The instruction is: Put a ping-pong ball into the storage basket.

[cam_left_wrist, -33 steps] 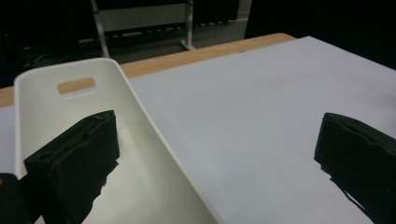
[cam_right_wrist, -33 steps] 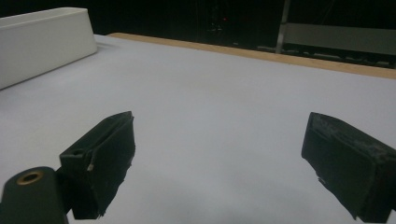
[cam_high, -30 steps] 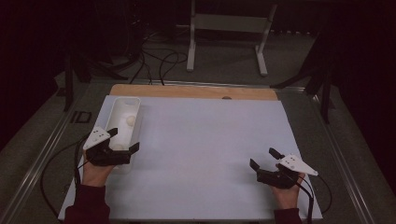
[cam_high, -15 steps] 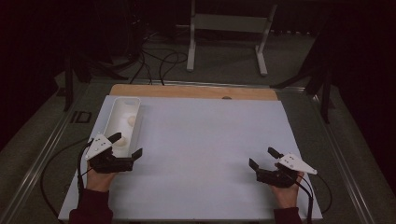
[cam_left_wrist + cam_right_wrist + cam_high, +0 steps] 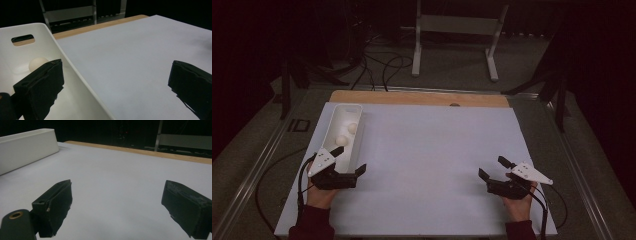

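Observation:
A long white tray (image 5: 331, 124) lies at the left of the white mat (image 5: 427, 150), with two white balls (image 5: 352, 128) inside it. My left gripper (image 5: 349, 160) is open at the tray's near end. In the left gripper view the tray (image 5: 30, 30) has its long wall running between the jaws, one jaw over the inside and one over the mat. One ball (image 5: 37, 63) peeks out behind the left jaw. My right gripper (image 5: 493, 168) is open over bare mat at the near right, with nothing between its fingers. My right gripper (image 5: 117, 187) faces the far-off tray (image 5: 27, 142).
The mat covers a wooden board (image 5: 417, 97) whose far edge shows. Beyond the table a white metal stand (image 5: 457, 30) and cables (image 5: 382, 65) sit on the floor. Metal rails (image 5: 257, 170) run along both sides of the table.
My left gripper has drawn back toward the near edge, from over the tray's middle to its near end, uncovering the balls. The right gripper has hardly moved.

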Demonstrator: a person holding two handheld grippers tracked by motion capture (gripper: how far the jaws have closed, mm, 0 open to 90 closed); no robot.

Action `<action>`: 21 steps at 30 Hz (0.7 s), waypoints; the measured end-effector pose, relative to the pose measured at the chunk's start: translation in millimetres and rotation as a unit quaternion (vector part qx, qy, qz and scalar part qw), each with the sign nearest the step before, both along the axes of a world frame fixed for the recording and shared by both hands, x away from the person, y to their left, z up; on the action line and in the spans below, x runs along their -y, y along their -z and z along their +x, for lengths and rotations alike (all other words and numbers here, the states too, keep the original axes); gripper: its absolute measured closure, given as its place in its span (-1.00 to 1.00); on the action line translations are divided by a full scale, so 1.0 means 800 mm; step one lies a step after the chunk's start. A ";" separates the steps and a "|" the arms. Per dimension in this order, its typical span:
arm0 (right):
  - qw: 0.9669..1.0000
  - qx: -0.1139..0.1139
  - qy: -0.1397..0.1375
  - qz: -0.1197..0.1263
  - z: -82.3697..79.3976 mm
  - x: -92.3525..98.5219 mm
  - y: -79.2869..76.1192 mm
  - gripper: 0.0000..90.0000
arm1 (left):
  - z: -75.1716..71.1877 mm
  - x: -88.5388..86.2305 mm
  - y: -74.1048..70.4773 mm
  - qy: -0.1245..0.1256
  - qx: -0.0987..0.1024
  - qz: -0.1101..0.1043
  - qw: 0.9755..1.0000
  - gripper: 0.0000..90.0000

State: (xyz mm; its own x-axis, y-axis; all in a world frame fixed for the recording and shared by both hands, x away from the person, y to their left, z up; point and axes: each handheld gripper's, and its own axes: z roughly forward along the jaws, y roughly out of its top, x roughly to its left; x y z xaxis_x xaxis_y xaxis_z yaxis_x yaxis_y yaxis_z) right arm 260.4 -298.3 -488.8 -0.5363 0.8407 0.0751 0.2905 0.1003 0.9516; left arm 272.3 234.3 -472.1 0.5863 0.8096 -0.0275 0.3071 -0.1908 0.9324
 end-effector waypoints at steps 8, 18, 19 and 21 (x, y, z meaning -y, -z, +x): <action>1.000 0.004 -0.011 0.001 -0.003 -0.004 -0.003 -0.79 | -0.001 0.000 0.002 0.001 0.006 0.004 1.000 -0.97; 1.000 0.006 -0.028 -0.003 -0.007 -0.016 -0.005 -0.79 | -0.001 0.002 0.004 0.003 0.007 0.013 1.000 -0.95; 1.000 0.006 -0.028 -0.003 -0.007 -0.017 -0.005 -0.79 | -0.001 0.002 0.004 0.003 0.007 0.013 1.000 -0.95; 1.000 0.006 -0.029 -0.006 -0.008 -0.017 -0.004 -0.79 | -0.001 0.002 0.004 0.003 0.007 0.014 1.000 -0.95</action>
